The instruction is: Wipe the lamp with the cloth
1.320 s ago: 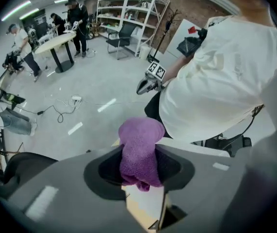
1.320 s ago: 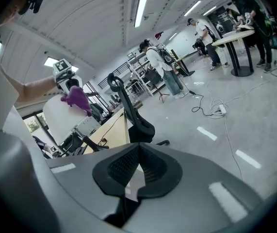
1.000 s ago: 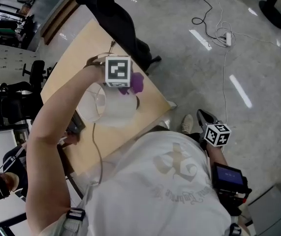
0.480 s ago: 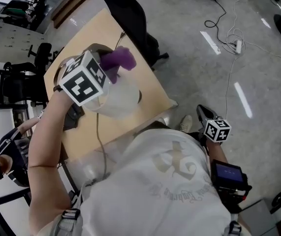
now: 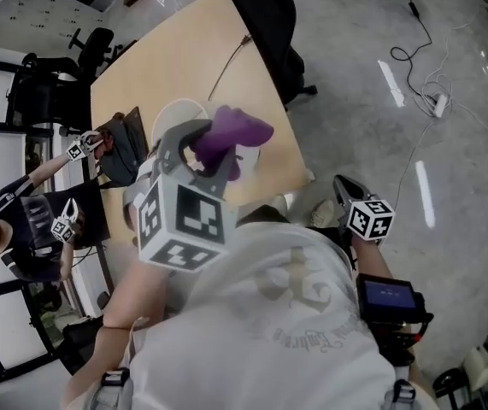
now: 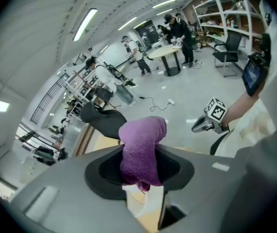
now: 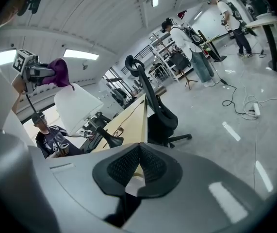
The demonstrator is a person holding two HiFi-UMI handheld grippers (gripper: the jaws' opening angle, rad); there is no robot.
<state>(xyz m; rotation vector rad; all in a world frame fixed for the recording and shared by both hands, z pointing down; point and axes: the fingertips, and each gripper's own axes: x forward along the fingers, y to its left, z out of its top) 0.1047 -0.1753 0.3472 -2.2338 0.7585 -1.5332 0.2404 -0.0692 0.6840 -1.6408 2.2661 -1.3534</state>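
Jaws of the left gripper [image 6: 140,168] are clamped on a purple cloth [image 6: 142,147], whose bunched end sticks out past them. The cloth is held close above the white shade of the lamp [image 7: 76,107], which stands on the wooden table [image 5: 184,49]. The right gripper [image 7: 139,165] is shown with jaws together and nothing between them, beside the table's edge.

White tee [image 5: 269,331] with faint print, grey left gripper [image 6: 140,165] and right gripper [image 7: 138,165] (checkered marker cubes), black wrist screen [image 5: 386,297].
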